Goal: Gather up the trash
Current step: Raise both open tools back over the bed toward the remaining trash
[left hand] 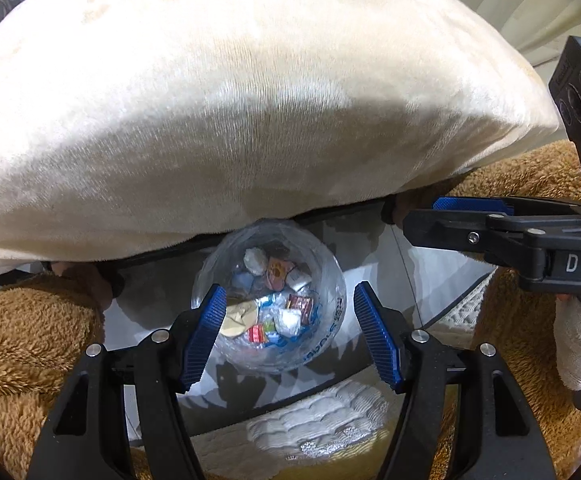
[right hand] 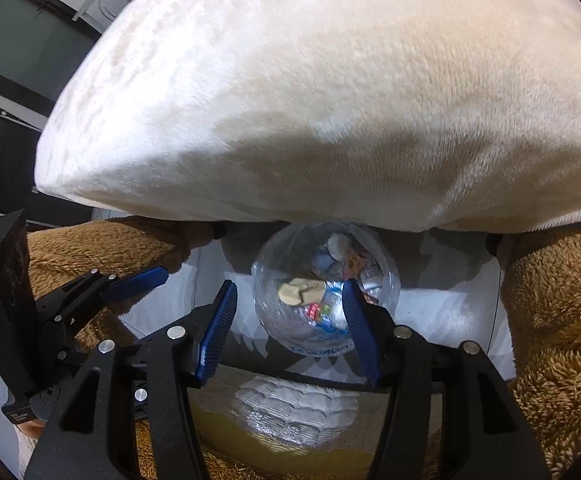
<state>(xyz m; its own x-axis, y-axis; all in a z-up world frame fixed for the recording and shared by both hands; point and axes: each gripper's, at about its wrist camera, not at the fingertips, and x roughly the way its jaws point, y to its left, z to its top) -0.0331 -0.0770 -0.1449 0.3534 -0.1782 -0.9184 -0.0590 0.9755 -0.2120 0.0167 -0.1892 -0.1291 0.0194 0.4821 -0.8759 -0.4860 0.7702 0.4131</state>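
Note:
A clear plastic bag (left hand: 322, 344) lines a round bin below me and holds several wrappers and crumpled paper bits (left hand: 268, 304). It also shows in the right wrist view (right hand: 386, 280), with a beige crumpled piece (right hand: 300, 292) on top. My left gripper (left hand: 290, 336) hangs open and empty above the bin. My right gripper (right hand: 288, 332) is open and empty above the same bin. The right gripper shows side-on in the left wrist view (left hand: 466, 210); the left one shows in the right wrist view (right hand: 138, 280).
A big cream plush cushion (left hand: 250, 100) fills the upper half of both views, overhanging the bin (right hand: 330, 100). Brown fleece (left hand: 22, 340) lies on both sides. A white quilted slipper (right hand: 290, 416) is at the bottom. A pale grey patterned floor (left hand: 370, 248) surrounds the bin.

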